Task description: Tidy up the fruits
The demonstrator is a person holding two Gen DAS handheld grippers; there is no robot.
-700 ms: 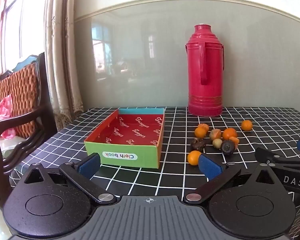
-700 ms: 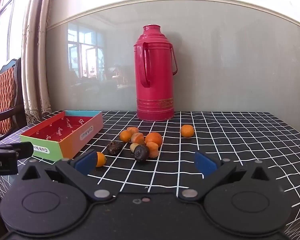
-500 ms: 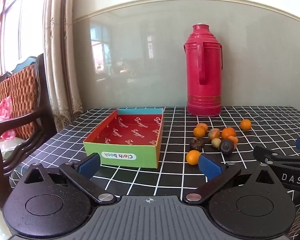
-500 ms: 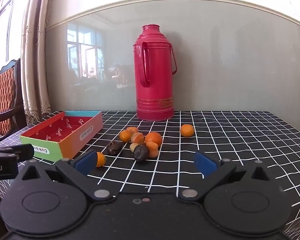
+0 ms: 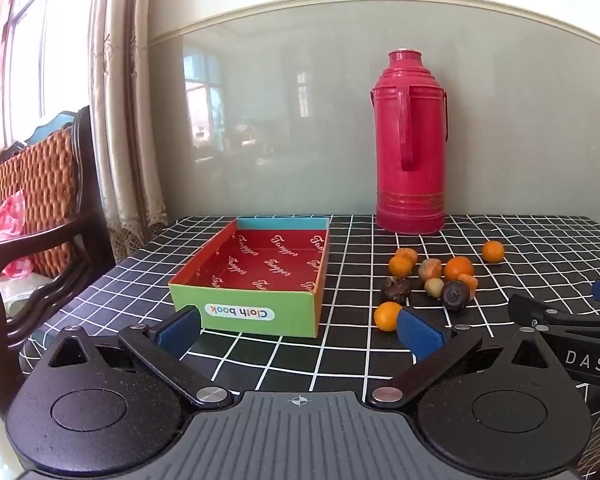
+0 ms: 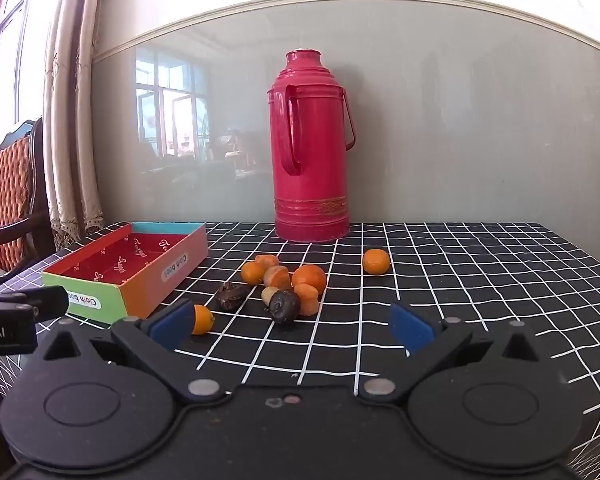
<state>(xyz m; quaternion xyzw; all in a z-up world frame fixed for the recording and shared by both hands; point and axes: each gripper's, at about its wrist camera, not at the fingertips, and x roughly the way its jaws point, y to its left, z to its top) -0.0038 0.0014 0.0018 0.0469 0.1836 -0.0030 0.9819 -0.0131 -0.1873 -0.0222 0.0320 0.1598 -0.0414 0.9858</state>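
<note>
You hold both tools low over a table draped in a black cloth with a white grid point(image 5: 380, 240), each tilted a little downward toward the far wall. Your left gripper point(image 5: 299, 326) has its blue-padded fingers point(image 5: 179, 328) spread wide with nothing between them; beyond them sits the shallow open cardboard box with a green front wall, orange side and red printed lining point(image 5: 260, 272), its front label reading "Cloth book" upside down, and nothing lies inside it. Your right gripper point(image 6: 292, 322) is likewise spread wide and grips nothing. The fruits lie loose on the cloth to the right of the box: a cluster of small orange citrus, brownish pieces and two dark wrinkled ones point(image 6: 284, 284). A large round orange point(image 6: 309, 278) sits in the middle of that cluster, a dark round fruit point(image 6: 284, 306) at its near edge, and another dark, lumpy fruit point(image 6: 231, 296) toward the box. One small orange point(image 6: 202, 319) rests apart, nearest you, partly hidden behind the left finger of your right gripper, and from the left wrist view it appears just beside that tool's right finger. A lone small orange point(image 6: 376, 262) sits well apart on the far right. Behind the fruits a tall red thermos flask with a side handle point(image 6: 310, 152) stands upright against the grey-green wall panel. A wooden chair with an orange woven back point(image 5: 36, 184) stands beside the table on the left.
</note>
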